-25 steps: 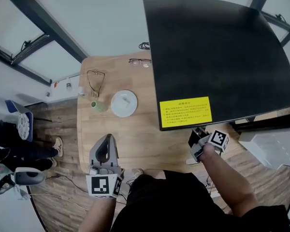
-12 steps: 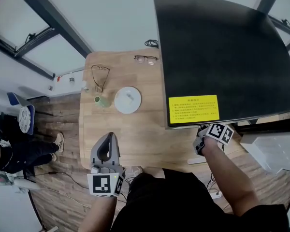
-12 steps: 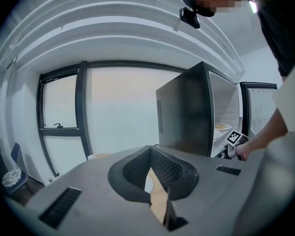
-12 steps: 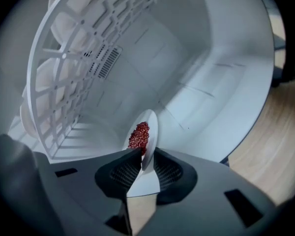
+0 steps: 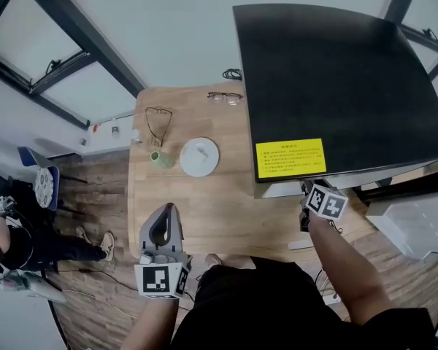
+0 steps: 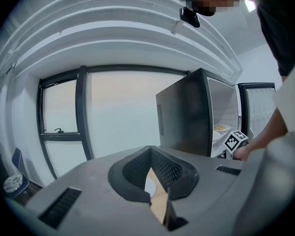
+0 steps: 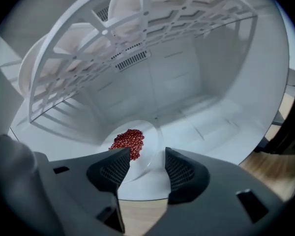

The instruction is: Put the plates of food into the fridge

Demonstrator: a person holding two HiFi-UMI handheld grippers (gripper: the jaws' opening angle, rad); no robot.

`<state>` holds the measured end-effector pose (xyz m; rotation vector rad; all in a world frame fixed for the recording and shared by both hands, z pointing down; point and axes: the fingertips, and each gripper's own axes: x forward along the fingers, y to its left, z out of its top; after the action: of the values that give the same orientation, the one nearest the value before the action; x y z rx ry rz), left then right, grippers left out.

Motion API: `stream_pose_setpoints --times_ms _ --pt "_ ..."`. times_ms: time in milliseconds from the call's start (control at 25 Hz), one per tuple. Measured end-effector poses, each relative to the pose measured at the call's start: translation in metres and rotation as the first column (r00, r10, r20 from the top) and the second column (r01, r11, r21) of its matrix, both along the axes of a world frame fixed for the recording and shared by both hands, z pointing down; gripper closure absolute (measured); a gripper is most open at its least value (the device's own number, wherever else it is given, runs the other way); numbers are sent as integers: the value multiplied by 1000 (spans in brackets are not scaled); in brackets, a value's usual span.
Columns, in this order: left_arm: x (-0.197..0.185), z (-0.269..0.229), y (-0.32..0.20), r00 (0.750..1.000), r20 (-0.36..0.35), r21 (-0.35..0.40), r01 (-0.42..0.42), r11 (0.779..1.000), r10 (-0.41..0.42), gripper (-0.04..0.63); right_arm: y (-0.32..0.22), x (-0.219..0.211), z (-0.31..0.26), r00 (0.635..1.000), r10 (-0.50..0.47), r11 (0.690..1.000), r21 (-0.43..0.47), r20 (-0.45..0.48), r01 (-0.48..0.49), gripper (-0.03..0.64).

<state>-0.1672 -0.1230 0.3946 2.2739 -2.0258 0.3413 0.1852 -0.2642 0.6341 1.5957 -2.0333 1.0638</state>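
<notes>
A white plate of red food (image 7: 129,142) sits on the white floor of the open fridge (image 7: 196,112). My right gripper (image 7: 142,166) reaches into the fridge with its jaws apart. They have just been opening, and the plate's near rim lies between them untouched. From above, the right gripper (image 5: 310,197) sits under the front edge of the black fridge top (image 5: 336,79). A second white plate (image 5: 199,157) rests on the wooden table (image 5: 204,203). My left gripper (image 5: 163,214) hovers over the table's near edge, shut and empty. Another dish of yellowish food (image 6: 220,128) shows inside the fridge.
A green cup (image 5: 159,159) stands left of the table's plate. Two pairs of glasses (image 5: 158,119) (image 5: 225,97) lie farther back. A wire shelf (image 7: 137,28) spans the fridge above the red food. A person (image 5: 14,246) stands on the floor at the left.
The right gripper's marker cube has rolled over at the fridge's front edge. The left gripper has stayed over the table's near edge.
</notes>
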Motion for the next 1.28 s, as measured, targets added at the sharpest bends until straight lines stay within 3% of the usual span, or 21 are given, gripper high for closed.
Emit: stream_pose_setpoints --times_ms 120,200,280,440,560,640,840,1280 --pt "6 -3 -4 1000 -2 12 -21 1000 21 592 3 4 -16 1000 -19 996 85 17 18 394" --pt "12 -5 -7 999 -11 19 -37 999 37 592 14 -3 -32 992 -81 987 147 98 66 402" --pt "20 -6 -10 998 -20 27 -56 998 57 592 30 -12 -51 973 -161 971 204 167 126 455" --pt "42 -15 -18 995 -58 54 -80 995 83 592 59 -10 -87 959 -274 923 300 77 239 571" --pt "50 -19 -20 994 -48 83 -93 992 98 592 75 -5 -115 945 -327 881 369 16 298 584" --pt "56 -14 -22 992 -41 79 -114 990 118 592 79 3 -134 947 -321 866 411 22 284 591" --pt "65 -9 -30 990 14 89 -138 986 138 592 78 34 -154 969 -241 883 426 49 198 595" --pt "73 -4 -46 987 -14 82 -159 984 161 592 74 61 -183 982 -189 871 464 13 162 597"
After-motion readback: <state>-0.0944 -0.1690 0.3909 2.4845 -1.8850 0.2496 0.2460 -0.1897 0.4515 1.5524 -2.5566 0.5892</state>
